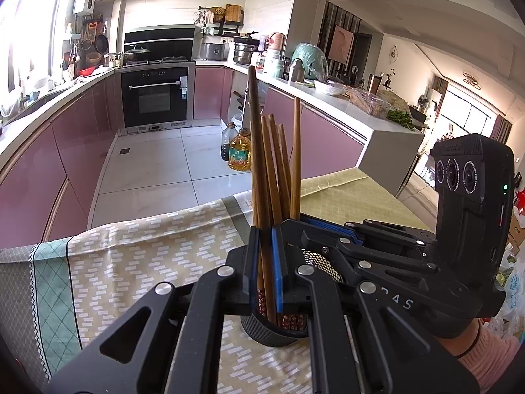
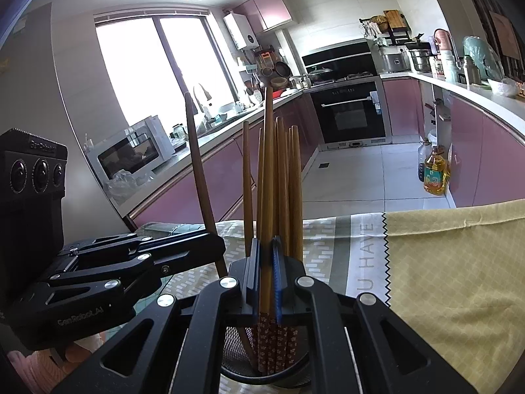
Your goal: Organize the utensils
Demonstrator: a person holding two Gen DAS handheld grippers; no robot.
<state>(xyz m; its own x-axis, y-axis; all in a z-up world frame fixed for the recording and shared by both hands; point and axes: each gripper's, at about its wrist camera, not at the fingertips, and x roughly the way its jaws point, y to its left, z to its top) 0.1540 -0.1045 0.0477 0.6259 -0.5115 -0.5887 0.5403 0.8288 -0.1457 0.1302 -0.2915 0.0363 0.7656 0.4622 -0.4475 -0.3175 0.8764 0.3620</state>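
Observation:
A black mesh holder (image 1: 262,333) (image 2: 234,362) stands on the patterned tablecloth (image 1: 147,249) with several brown chopsticks upright in it, their lower ends red-patterned. My left gripper (image 1: 262,233) is shut on a long dark chopstick (image 1: 253,131) just above the holder; in the right wrist view that chopstick (image 2: 197,164) leans left at the left gripper (image 2: 219,244). My right gripper (image 2: 265,244) is shut on a lighter chopstick (image 2: 267,164), which rises tallest in the bunch. In the left wrist view the right gripper (image 1: 292,224) reaches in from the right to that chopstick (image 1: 296,151).
A yellow cloth (image 1: 344,197) (image 2: 459,262) overlaps the tablecloth on the right. Beyond the table edge lie a tiled floor, oil bottles (image 1: 239,151) (image 2: 434,174) and pink kitchen cabinets. A pink sleeve (image 1: 489,344) shows behind the right gripper.

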